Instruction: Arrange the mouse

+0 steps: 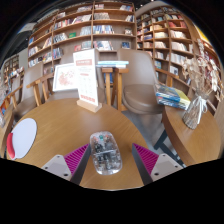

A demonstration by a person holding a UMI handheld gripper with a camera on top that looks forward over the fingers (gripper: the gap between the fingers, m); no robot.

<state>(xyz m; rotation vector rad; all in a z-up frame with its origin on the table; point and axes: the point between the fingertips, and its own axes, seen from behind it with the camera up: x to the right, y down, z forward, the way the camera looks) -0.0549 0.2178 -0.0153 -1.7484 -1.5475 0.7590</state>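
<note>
Mouse (105, 153) rests on the wooden bench (60, 135), between the spread jaws of the gripper (108, 160) with gaps either side. Judged light, rigid, smooth-shelled (likely slippery); best pinched across its flat flanks, mid-length.

A light wooden tabletop (60, 138) carries a translucent mouse (105, 152) near its front edge, a white round plate (22, 136) off to one side, and an upright sign stand (87, 84) farther back.
</note>
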